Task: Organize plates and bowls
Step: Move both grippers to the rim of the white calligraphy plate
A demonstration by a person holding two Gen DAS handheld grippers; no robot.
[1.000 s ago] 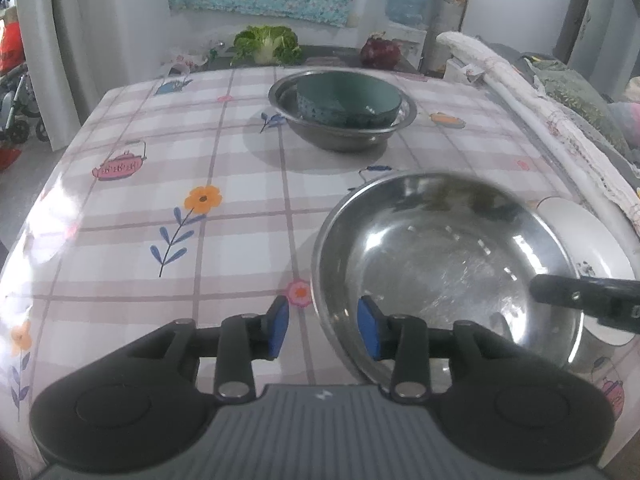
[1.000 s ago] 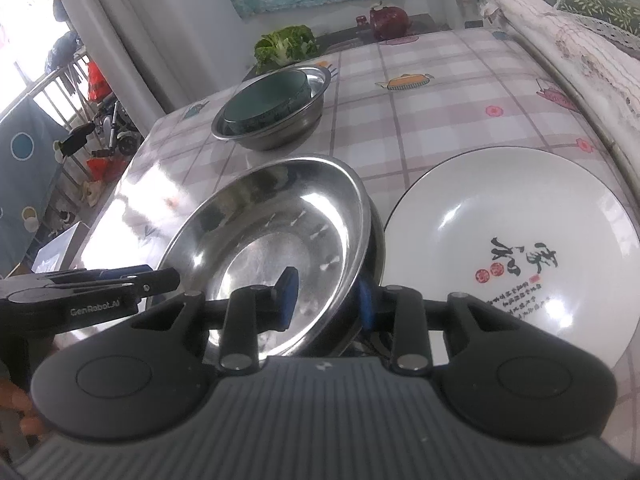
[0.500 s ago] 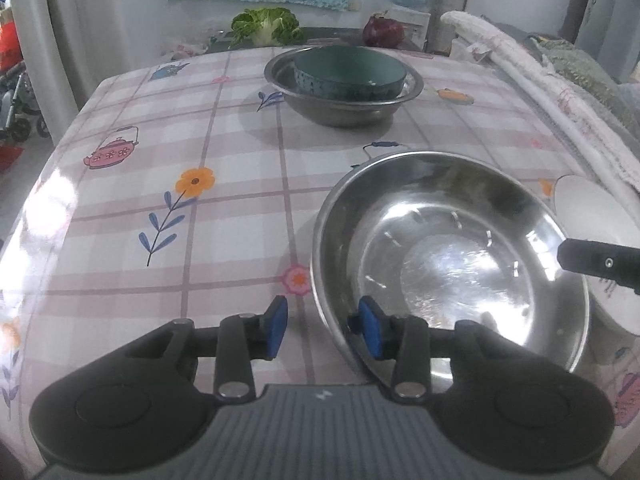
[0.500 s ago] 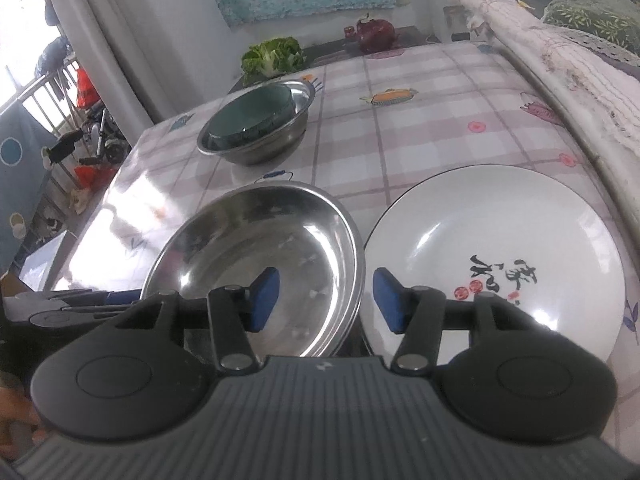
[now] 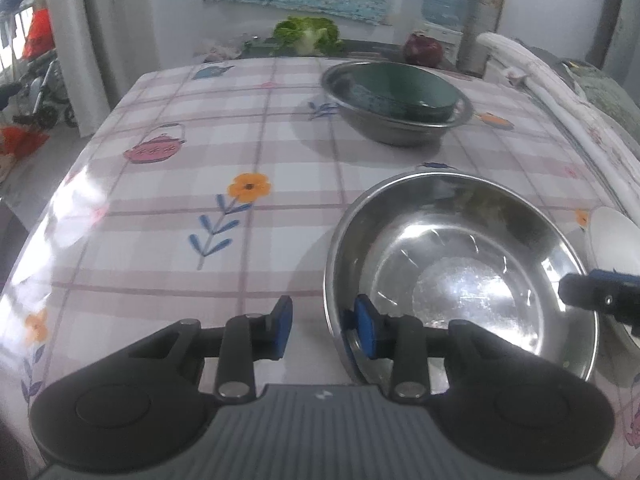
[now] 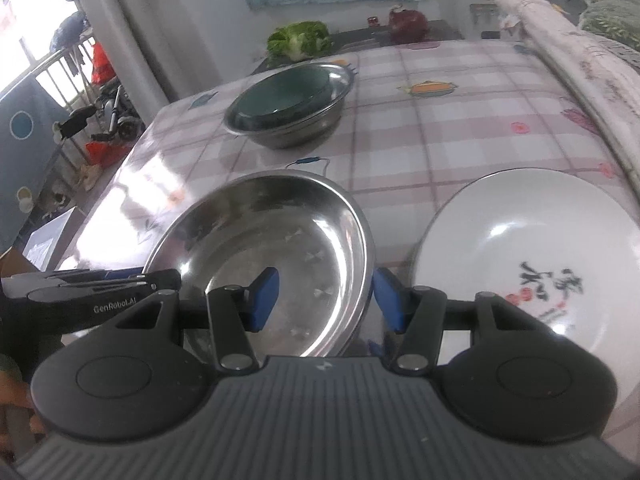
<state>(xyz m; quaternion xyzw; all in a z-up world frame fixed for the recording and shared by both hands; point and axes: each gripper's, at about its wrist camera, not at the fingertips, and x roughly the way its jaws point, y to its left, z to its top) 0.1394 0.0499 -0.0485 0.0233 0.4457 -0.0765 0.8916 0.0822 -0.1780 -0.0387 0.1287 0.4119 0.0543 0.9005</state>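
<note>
A large steel bowl (image 5: 460, 276) sits on the tablecloth near the front edge; it also shows in the right wrist view (image 6: 264, 256). My left gripper (image 5: 324, 328) is open, its jaws on either side of the bowl's near-left rim. My right gripper (image 6: 326, 300) is open, its jaws on either side of the bowl's right rim. A white plate (image 6: 532, 264) with black script lies right of the bowl. Farther back a green bowl (image 5: 400, 88) sits inside a second steel bowl (image 5: 396, 128).
The table (image 5: 200, 160) has a checked floral cloth. A cabbage (image 5: 308, 34) and a dark red object (image 5: 422, 48) sit behind the table. A rolled blanket (image 6: 580, 48) runs along the right edge. The table's left edge drops to the floor.
My right gripper opened from a grip on the steel bowl's rim, and the bowl settled flat on the table. My left gripper stayed open at the near-left rim.
</note>
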